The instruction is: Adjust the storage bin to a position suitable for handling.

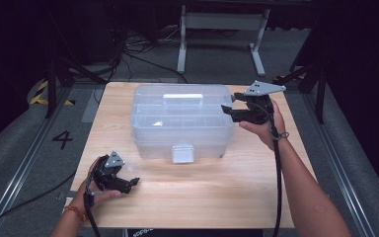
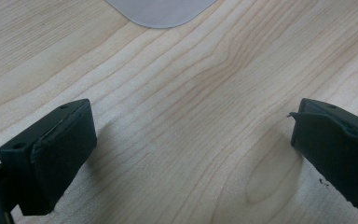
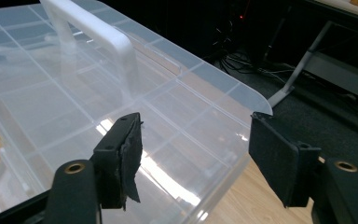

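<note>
A clear plastic organiser box (image 1: pixel 180 121) stands at the middle of the wooden table (image 1: pixel 202 192), toward the far edge. Its lid is down, with a white carry handle (image 1: pixel 182 98) lying on top at the far side and a white latch (image 1: pixel 182 153) hanging on the near wall. Divided compartments show through the lid; what they contain cannot be made out.

The right gripper (image 1: pixel 232 109) is held at the box's right end, at lid height, pointing left toward it. In the right gripper view its jaws stand apart over the right corner of the lid (image 3: pixel 121 107), released, with nothing pressed between the pads; whether either pad touches the plastic cannot be told. The handle (image 3: pixel 98 42) lies farther along the lid from the jaws, with bare lid between.

The left gripper (image 1: pixel 131 183) rests low at the near left of the table, well apart from the box. Its jaws are spread wide over bare wood (image 2: pixel 182 116), grasping nothing. A rounded translucent corner of the box's latch (image 2: pixel 161 11) shows at the far edge of the left gripper view.

Around the table: grey floor with a painted number (image 1: pixel 62 139) to the left, a white frame stand (image 1: pixel 222 34) beyond the far edge, and loose cables (image 1: pixel 143 52) on the floor. Nothing lies on the table between either gripper and the box.
</note>
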`<state>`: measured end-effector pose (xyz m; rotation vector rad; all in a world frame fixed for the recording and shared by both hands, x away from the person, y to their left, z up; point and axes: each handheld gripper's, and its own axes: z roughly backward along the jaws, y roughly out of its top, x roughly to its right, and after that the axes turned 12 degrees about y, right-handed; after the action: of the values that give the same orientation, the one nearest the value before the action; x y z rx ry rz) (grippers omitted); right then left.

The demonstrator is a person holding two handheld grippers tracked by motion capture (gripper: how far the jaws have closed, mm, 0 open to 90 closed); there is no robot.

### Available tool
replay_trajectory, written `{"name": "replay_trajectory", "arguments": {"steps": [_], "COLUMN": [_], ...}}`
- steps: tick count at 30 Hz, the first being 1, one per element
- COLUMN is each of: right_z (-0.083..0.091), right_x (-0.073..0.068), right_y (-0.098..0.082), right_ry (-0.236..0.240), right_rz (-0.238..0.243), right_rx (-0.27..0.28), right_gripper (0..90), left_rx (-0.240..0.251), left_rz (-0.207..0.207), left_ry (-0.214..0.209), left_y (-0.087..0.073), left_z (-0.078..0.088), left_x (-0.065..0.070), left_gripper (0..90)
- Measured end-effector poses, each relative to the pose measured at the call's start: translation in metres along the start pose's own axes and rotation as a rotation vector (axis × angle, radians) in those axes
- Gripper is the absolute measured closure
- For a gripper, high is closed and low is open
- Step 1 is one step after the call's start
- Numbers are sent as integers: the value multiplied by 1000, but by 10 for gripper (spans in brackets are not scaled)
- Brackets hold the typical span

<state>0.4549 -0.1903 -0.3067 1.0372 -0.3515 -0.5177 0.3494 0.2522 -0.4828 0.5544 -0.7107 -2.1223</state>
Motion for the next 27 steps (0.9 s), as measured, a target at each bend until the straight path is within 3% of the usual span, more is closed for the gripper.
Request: {"name": "replay_trajectory", "arguments": {"steps": [27], "right_z": [-50], "right_x": [-7], "right_y": [26], "right_ry": [56], "right_rz": [51], "right_rx": [-53], "right_gripper": [428], "left_rx": [0], "left_rz": [0], "left_ry": [0], "left_y": [0], "left_z": [0], "left_x": [0], "left_gripper": [5]}}
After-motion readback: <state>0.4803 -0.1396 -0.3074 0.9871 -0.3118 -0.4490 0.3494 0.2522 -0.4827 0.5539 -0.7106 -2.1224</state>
